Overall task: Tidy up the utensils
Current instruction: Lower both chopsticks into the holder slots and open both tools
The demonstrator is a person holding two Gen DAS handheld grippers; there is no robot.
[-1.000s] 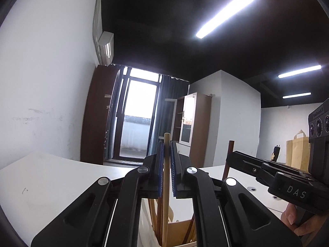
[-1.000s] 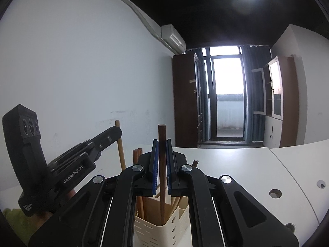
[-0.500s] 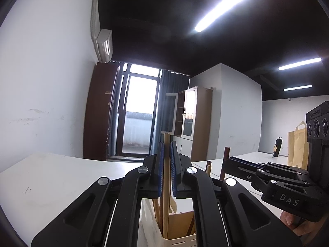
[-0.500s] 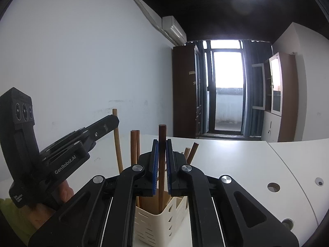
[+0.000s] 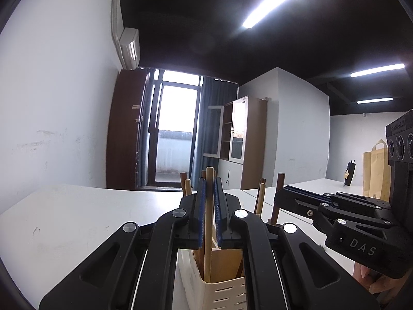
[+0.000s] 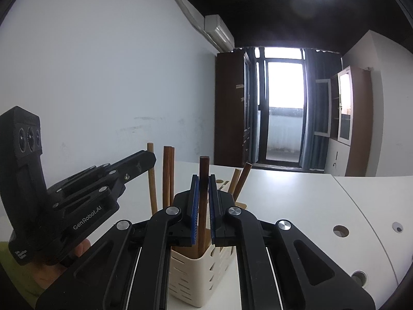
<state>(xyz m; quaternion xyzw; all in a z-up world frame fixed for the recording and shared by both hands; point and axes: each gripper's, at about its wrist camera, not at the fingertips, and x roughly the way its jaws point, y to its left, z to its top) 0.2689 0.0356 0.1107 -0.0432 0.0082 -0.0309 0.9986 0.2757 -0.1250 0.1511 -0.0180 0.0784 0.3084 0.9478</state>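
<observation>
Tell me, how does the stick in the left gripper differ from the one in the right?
The left gripper's stick is pale wood; the right gripper's stick is dark brown. The pale one looks slimmer, the dark one thicker. Both stand upright, pinched between blue pads, lower ends inside the cream holder.

— How's the light?
— Dim room; the window [image 5: 176, 129] blows out white, and the ceiling tubes [image 5: 278, 0] glare.
— Sharpness?
— Fairly crisp, but fisheye bends the walls, with black corners.
</observation>
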